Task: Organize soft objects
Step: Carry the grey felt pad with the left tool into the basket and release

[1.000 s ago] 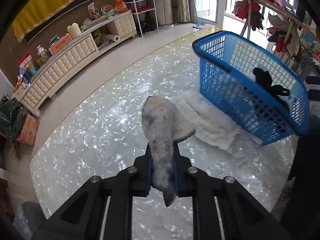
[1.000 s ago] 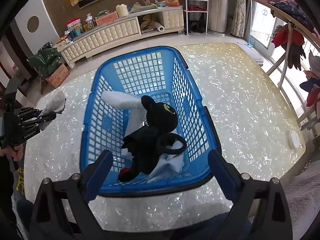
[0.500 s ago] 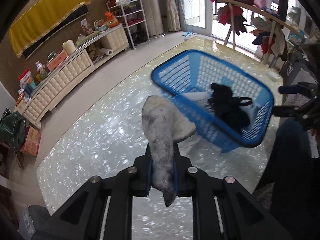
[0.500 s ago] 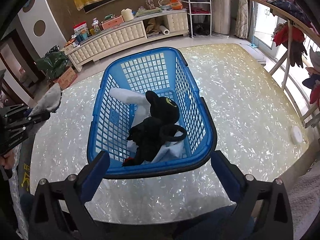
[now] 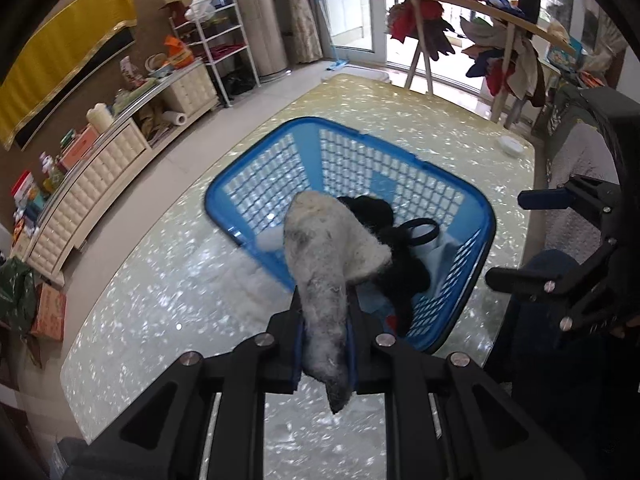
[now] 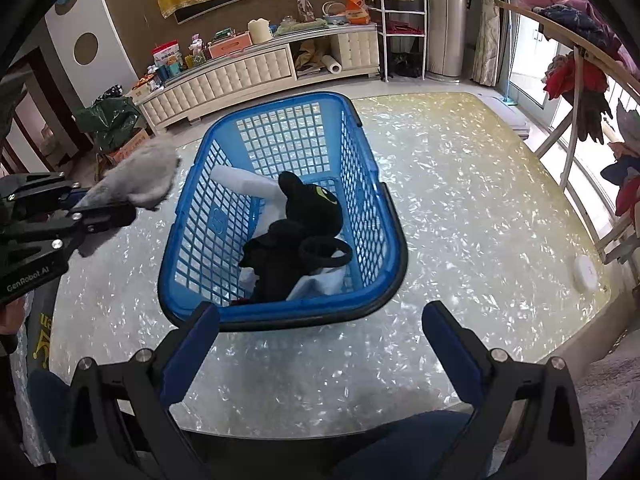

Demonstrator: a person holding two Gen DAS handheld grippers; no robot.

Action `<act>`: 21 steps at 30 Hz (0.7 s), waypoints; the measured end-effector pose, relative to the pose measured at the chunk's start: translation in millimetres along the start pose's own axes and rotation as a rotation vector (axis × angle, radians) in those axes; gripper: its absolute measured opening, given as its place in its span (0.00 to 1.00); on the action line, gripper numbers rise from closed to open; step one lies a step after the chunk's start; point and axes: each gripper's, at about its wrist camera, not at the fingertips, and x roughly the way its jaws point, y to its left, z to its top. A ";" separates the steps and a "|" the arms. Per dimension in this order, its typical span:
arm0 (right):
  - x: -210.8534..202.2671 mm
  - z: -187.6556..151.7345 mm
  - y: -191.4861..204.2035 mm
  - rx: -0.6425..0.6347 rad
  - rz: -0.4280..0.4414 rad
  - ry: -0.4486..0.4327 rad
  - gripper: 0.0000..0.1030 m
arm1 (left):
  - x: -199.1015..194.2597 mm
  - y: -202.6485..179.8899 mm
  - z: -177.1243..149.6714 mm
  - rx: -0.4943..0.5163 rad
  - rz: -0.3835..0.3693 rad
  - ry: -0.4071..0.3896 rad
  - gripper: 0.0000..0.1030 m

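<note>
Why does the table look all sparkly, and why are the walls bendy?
In both views the glossy pearly tabletop mirrors window daylight as bright flecks; the fisheye lens bends the long cream cabinet and darkens the corners. In the left wrist view, the blue plastic basket looks slightly smeared, while the grey fuzzy cloth stays sharp.

1. The left tool (image 5: 325, 344) is clamped on a grey fluffy sock (image 5: 326, 264)
2. The sock hangs above the near rim of the blue basket (image 5: 280, 168)
3. A black plush toy (image 5: 396, 248) lies in the basket on the pearly tabletop (image 5: 160, 280)
4. The right tool (image 5: 560, 240) has its jaws apart, empty, beside the basket
</note>
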 end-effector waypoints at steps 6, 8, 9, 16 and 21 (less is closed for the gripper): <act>-0.9 1.2 -12.8 0.033 0.009 -0.014 0.98 | 18.8 -17.9 17.4 0.048 -0.014 0.026 0.15; -0.4 0.7 -14.7 0.040 0.004 -0.017 0.98 | 27.0 -21.2 21.8 0.054 -0.017 0.039 0.15; 0.3 0.4 -15.8 0.043 0.002 -0.017 0.98 | 31.1 -22.1 23.5 0.058 -0.017 0.044 0.15; 4.0 0.4 -27.1 0.057 0.003 -0.007 0.99 | 55.1 -23.1 28.6 0.073 0.004 0.076 0.15; 6.3 1.0 -35.7 0.069 0.003 -0.003 0.99 | 66.2 -26.1 28.0 0.086 -0.004 0.098 0.15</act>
